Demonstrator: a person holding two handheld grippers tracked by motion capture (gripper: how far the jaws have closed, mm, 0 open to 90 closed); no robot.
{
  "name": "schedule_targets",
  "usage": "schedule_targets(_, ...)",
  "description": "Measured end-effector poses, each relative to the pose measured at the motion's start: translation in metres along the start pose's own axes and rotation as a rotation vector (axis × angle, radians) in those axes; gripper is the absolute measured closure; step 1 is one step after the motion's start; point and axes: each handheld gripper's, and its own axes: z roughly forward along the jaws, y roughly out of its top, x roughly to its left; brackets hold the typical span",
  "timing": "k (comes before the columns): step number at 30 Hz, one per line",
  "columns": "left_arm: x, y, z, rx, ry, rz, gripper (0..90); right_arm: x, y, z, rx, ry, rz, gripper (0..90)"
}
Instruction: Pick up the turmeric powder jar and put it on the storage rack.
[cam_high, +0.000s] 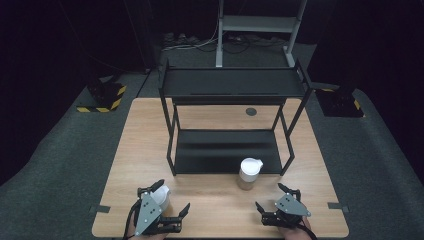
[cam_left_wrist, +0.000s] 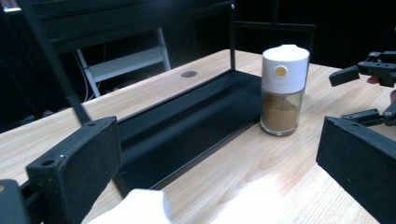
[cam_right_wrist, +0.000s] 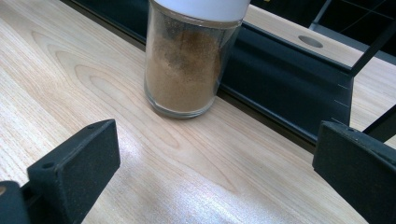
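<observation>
The left gripper is held with its fingers spread wide and nothing clasped; a white-topped object is seen low between them, resting on the worktop. The right gripper is likewise released, its fingers apart and empty. A spice jar with a white lid and brown powder stands upright ahead of the right gripper, well clear of it, just beside the lower shelf of a black rack.

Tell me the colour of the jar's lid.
White, with a small yellow dot; the lid shows best in the left gripper view.
</observation>
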Motion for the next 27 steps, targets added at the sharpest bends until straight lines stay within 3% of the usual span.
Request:
schedule_targets(19, 0.012, -0.017, -0.017, 0.036, 0.072, -0.028, 0.4, 0.000, 0.000, 0.000, 0.001, 0.000, -0.002, 0.0)
schedule_targets(27, 0.016, -0.027, -0.020, 0.055, 0.077, -0.046, 0.4, 0.000, 0.000, 0.000, 0.001, 0.000, -0.001, 0.0)
